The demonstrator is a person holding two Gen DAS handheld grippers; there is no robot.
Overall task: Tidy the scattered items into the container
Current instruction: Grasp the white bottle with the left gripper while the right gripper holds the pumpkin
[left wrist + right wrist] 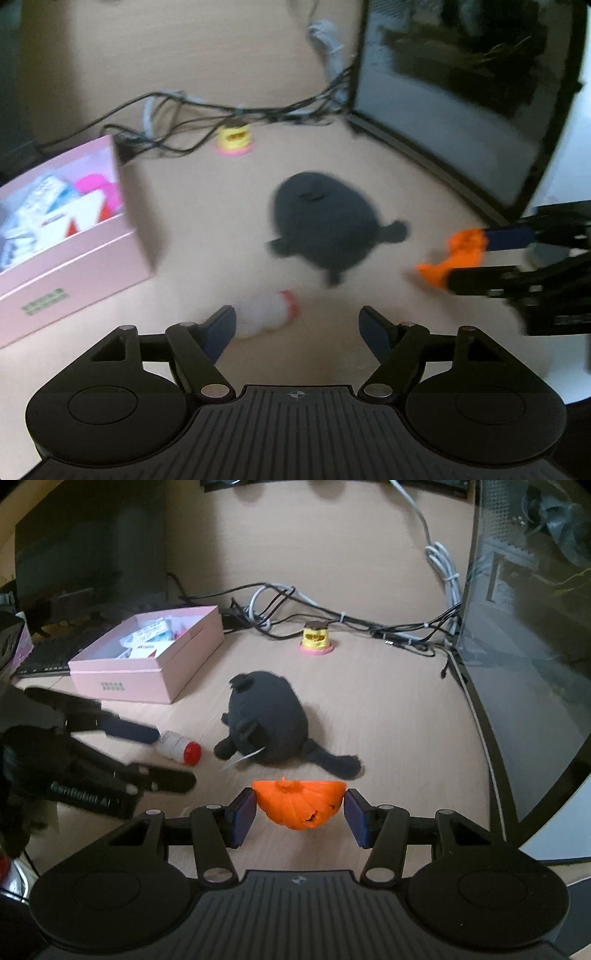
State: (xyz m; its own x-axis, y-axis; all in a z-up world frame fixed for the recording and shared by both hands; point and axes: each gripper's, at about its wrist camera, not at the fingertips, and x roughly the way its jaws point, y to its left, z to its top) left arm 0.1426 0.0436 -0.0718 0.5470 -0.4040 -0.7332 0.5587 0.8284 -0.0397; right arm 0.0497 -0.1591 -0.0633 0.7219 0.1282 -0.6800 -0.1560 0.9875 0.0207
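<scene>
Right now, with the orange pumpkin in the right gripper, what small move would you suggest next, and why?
Probably carry the orange pumpkin left toward the pink box. The right gripper is shut on it, clear of the desk, and the box is open. The black plush lies between, so pass above it.

Office or home desk setup: light wood-grain desktop (388, 709), glass-sided PC case (535, 646) on the right, tangle of black and grey cables (295, 605) along the back, black keyboard (48, 657) at left, dark monitor (88, 542) behind it.
</scene>
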